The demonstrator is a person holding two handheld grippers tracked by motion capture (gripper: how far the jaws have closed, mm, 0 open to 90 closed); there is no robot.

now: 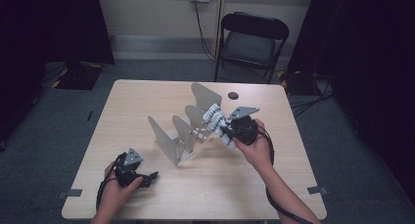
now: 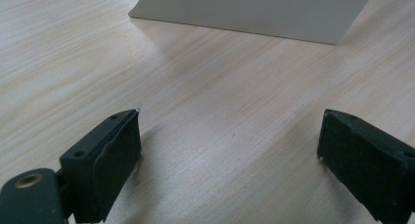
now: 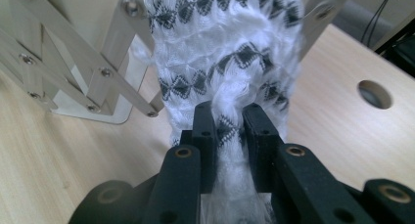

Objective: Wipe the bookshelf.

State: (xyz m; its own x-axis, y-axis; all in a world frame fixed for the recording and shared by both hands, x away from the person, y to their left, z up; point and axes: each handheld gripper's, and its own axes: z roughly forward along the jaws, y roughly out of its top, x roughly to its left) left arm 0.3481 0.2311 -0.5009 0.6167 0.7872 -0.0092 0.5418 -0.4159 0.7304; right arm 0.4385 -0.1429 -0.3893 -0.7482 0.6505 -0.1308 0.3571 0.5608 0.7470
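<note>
A white cloth with a black diamond pattern is pinched between the jaws of my right gripper, which is shut on it. In the high view the cloth hangs by the right end of a grey metal expanding rack, lifted off the table, with my right gripper just right of the rack. The rack's scissor struts stand to the left of the cloth in the right gripper view. My left gripper rests low on the table near its front left, its jaws open with nothing between them.
The light wooden table has a round cable hole at its back right. One rack panel stands ahead of my left gripper. A black folding chair stands behind the table. Dark curtains hang on both sides.
</note>
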